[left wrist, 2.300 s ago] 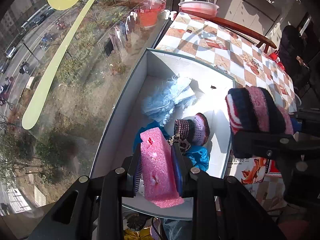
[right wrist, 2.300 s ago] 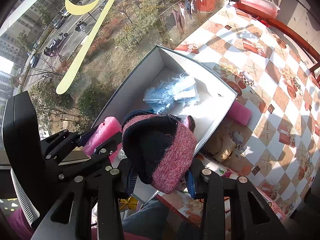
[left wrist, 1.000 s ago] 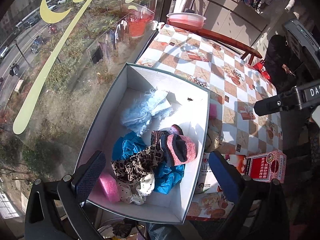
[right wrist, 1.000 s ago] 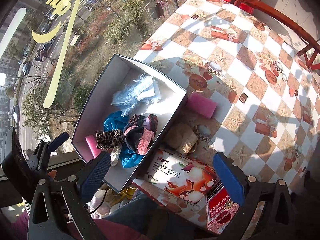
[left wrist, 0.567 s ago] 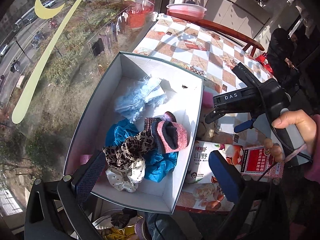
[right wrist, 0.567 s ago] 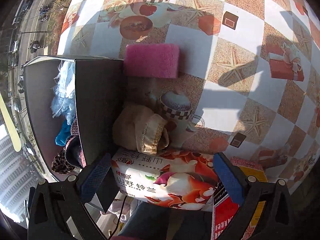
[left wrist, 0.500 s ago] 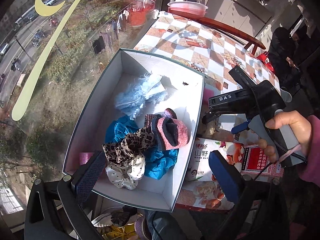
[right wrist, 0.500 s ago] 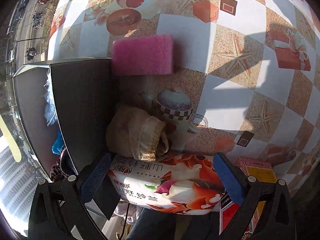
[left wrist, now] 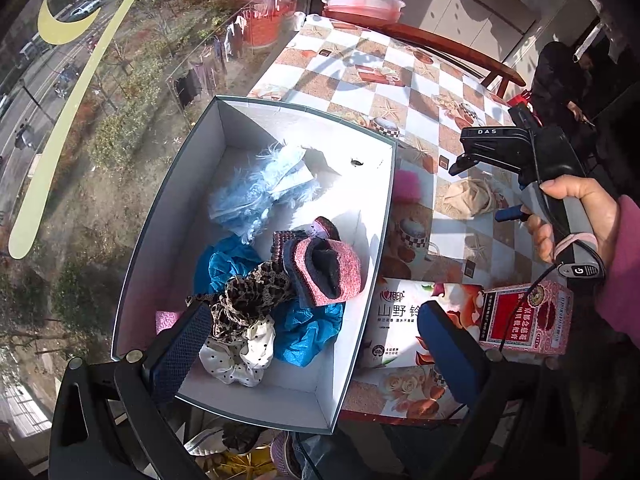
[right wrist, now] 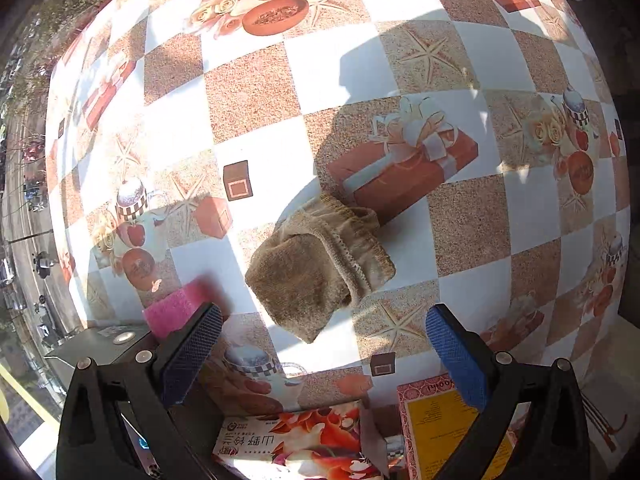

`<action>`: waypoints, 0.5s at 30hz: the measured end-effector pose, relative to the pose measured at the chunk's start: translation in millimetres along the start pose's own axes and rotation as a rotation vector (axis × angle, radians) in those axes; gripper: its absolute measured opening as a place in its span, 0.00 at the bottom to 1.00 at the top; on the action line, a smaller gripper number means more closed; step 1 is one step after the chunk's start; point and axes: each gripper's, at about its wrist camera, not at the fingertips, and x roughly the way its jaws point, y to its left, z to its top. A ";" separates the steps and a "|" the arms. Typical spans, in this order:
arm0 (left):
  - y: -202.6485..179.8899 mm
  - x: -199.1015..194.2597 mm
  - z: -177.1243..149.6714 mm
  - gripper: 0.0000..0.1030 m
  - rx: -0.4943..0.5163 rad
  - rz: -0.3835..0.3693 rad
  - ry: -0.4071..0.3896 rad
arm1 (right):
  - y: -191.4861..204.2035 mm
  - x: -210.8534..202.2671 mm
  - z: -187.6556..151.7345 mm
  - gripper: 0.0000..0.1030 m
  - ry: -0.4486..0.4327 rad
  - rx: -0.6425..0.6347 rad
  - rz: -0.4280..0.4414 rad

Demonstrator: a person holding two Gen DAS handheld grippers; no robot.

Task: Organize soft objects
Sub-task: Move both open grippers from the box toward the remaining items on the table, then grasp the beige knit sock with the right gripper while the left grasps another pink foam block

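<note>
A white box [left wrist: 384, 216] by the window holds a fluffy light-blue piece [left wrist: 260, 192], blue cloth [left wrist: 308, 328], a leopard scrunchie [left wrist: 248, 296], a polka-dot scrunchie [left wrist: 240, 356], a pink-and-navy knit sock [left wrist: 324, 268] and a pink sponge [left wrist: 166, 320]. My left gripper [left wrist: 316, 344] hangs open above the box's near end. A beige sock [right wrist: 320, 272] [left wrist: 468, 198] lies on the checkered tablecloth right of the box, with a second pink sponge [right wrist: 176, 308] [left wrist: 408, 186] beside the box wall. My right gripper [right wrist: 324, 348] is open just above the beige sock, not touching it.
A floral tissue pack [right wrist: 304, 448] [left wrist: 404, 320] and a red patterned carton [left wrist: 524, 316] [right wrist: 440, 432] lie at the table's near edge. A hand [left wrist: 576, 208] holds the right gripper's handle. A red basin [left wrist: 362, 4] and wooden chair rail [left wrist: 448, 48] stand at the far end.
Both grippers let go of the pink sponge and knit sock, which now lie in the box. The right gripper swung right and down over the beige sock on the tablecloth.
</note>
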 end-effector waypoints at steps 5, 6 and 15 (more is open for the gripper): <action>-3.9 -2.8 -0.9 1.00 0.017 0.019 0.009 | 50.0 32.5 -4.9 1.00 0.052 -0.132 -0.012; -4.0 -2.5 -0.9 1.00 0.017 0.022 0.013 | 55.1 39.8 -5.0 1.00 0.066 -0.147 -0.020; -14.0 3.7 5.5 1.00 0.030 -0.008 0.018 | -21.6 -16.9 26.4 1.00 -0.129 0.114 -0.152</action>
